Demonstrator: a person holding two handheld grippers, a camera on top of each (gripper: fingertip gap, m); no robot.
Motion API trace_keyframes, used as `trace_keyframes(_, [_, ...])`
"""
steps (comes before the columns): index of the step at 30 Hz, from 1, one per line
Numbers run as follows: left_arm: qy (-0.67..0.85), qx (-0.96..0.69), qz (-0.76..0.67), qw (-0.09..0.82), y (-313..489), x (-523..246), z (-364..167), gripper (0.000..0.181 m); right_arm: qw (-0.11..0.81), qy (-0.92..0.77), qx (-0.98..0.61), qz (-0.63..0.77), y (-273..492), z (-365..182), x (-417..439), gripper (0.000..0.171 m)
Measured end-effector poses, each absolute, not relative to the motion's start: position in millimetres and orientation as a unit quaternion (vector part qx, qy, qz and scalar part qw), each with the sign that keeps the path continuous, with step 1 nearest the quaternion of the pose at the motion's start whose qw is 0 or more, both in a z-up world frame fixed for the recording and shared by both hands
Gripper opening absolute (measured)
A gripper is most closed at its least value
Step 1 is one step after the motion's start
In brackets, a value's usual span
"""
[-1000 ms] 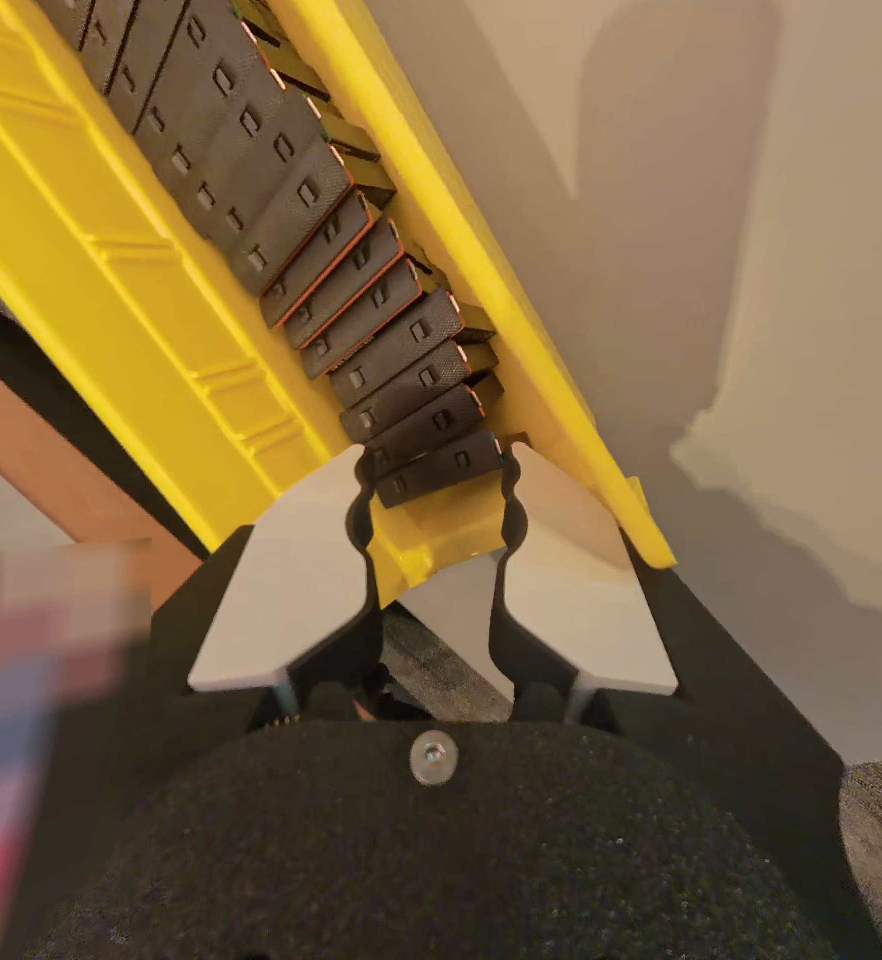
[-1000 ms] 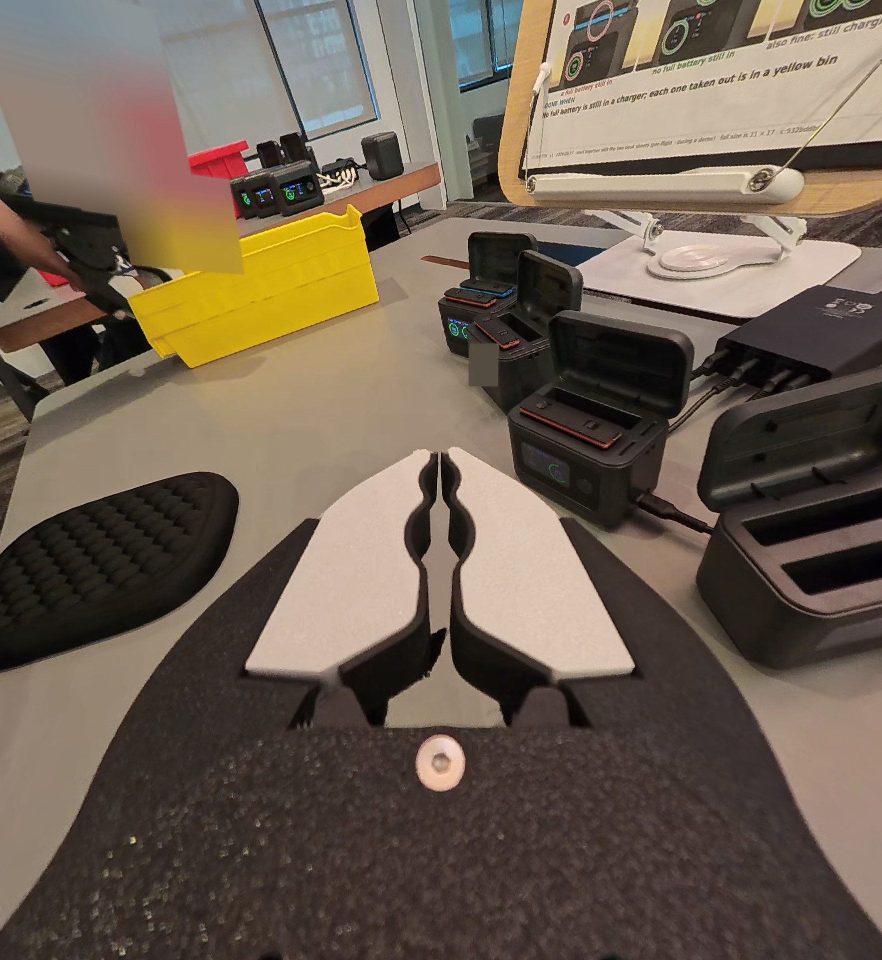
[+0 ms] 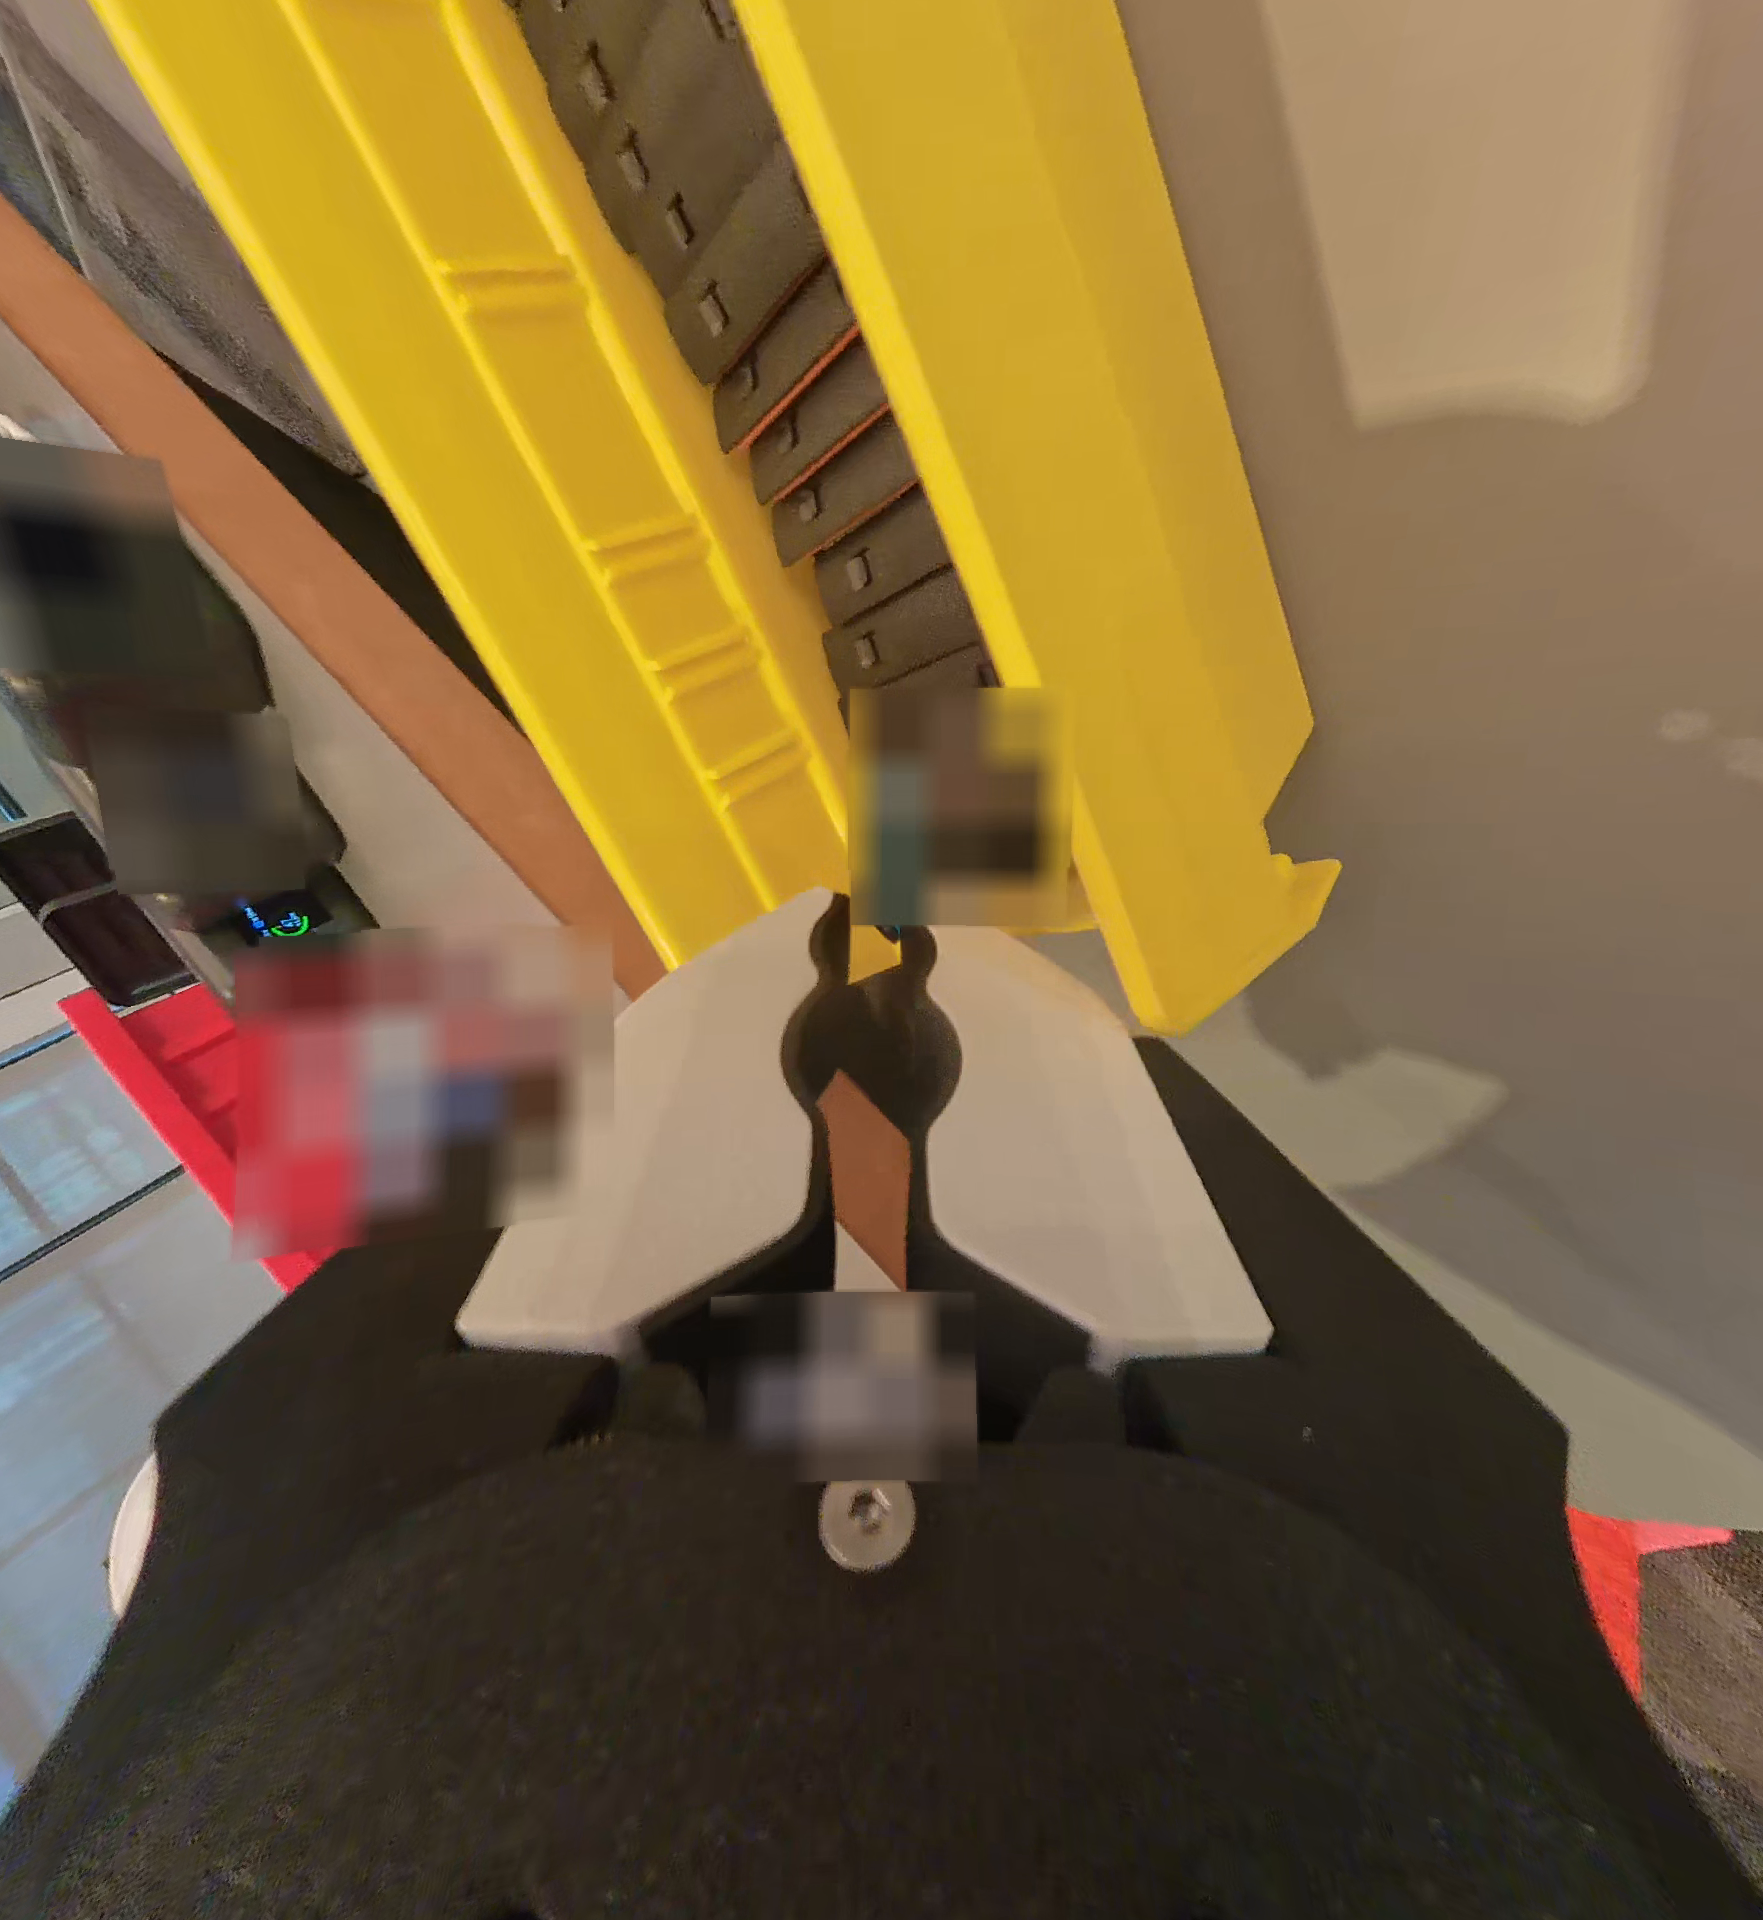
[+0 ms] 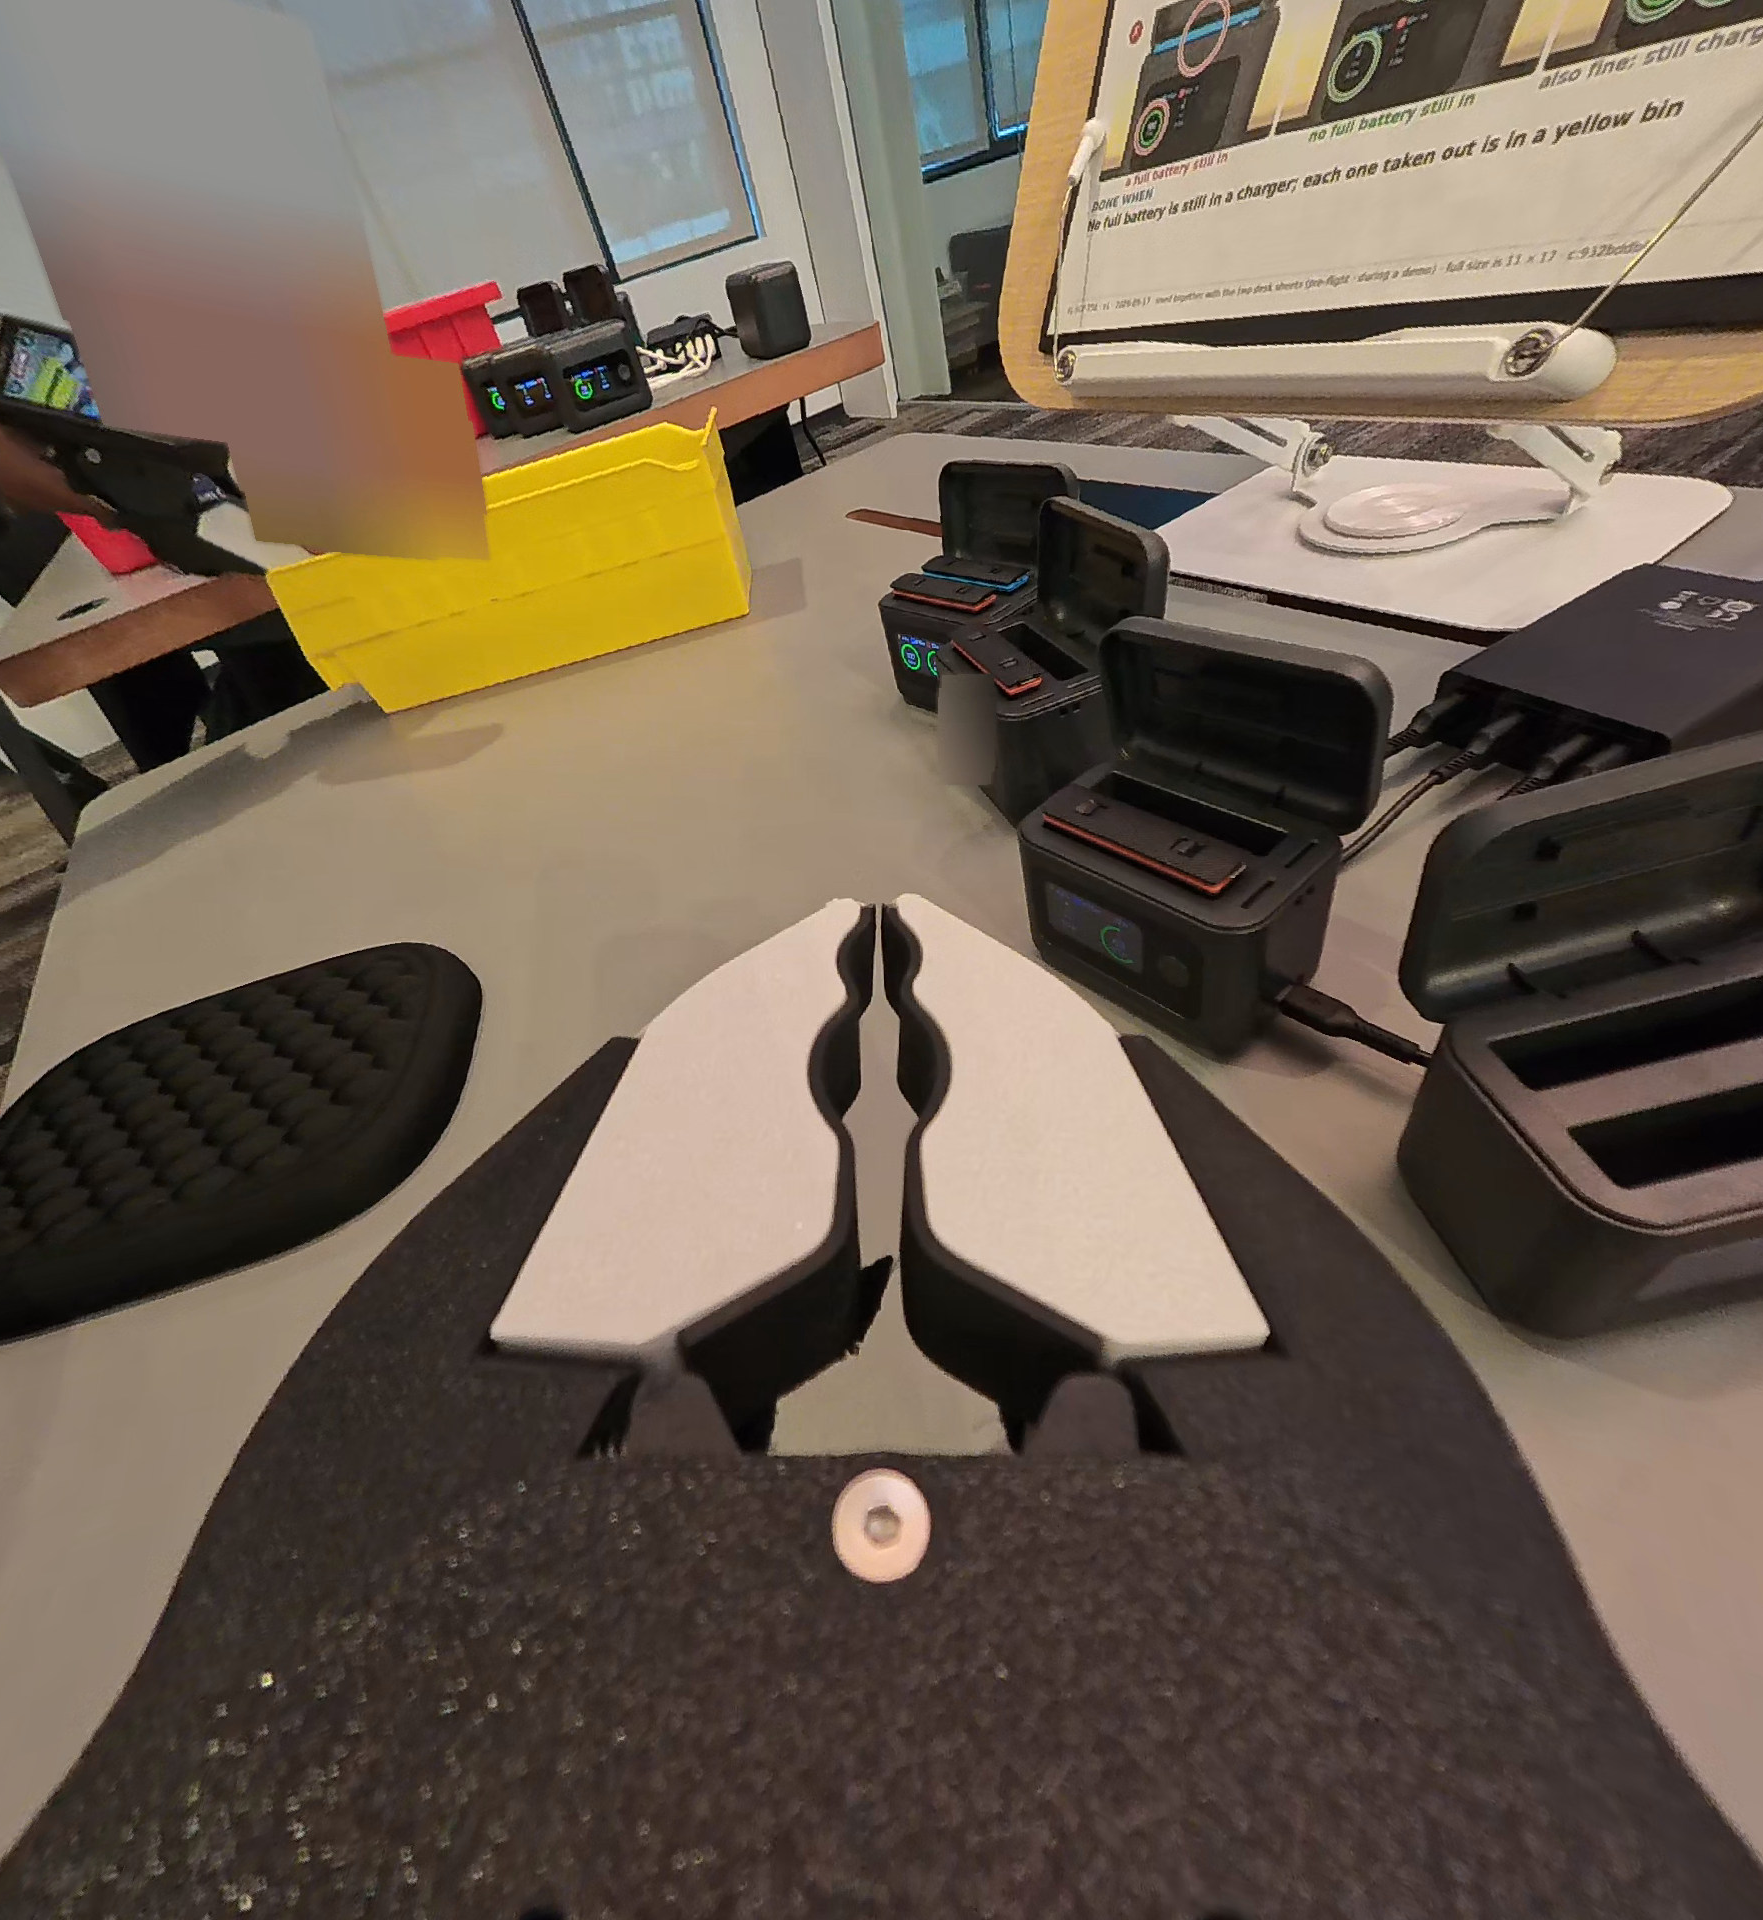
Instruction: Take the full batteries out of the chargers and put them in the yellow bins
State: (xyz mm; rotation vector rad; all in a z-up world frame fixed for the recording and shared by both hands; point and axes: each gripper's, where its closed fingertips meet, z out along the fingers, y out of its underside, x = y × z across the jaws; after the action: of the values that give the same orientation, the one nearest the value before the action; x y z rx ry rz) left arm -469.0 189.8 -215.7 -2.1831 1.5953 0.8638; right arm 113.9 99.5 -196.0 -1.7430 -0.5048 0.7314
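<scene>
My left hand-held gripper [image 3: 872, 935] hangs at the near end of the yellow bin [image 3: 565, 540], its fingers nearly together; a mosaic patch covers the tips, so I cannot tell if it holds something. Inside the bin I see a row of dark batteries [image 3: 804, 416] standing side by side. My right hand-held gripper [image 4: 879, 914] is over the grey bench [image 4: 586, 831], closed and empty. To its right stand 4 open chargers [image 4: 1178, 914]; the nearest one [image 4: 1635, 1122] has empty slots.
</scene>
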Motion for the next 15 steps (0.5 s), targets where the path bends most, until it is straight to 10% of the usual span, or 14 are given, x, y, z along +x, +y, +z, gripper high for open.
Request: trace_keyframes(15, [0.572, -0.72, 0.343, 0.191, 217.8, -489.6, -205.7, 0.0, 0.557, -0.212, -0.74, 0.312, 100.1, -197.5, 114.6, 0.001])
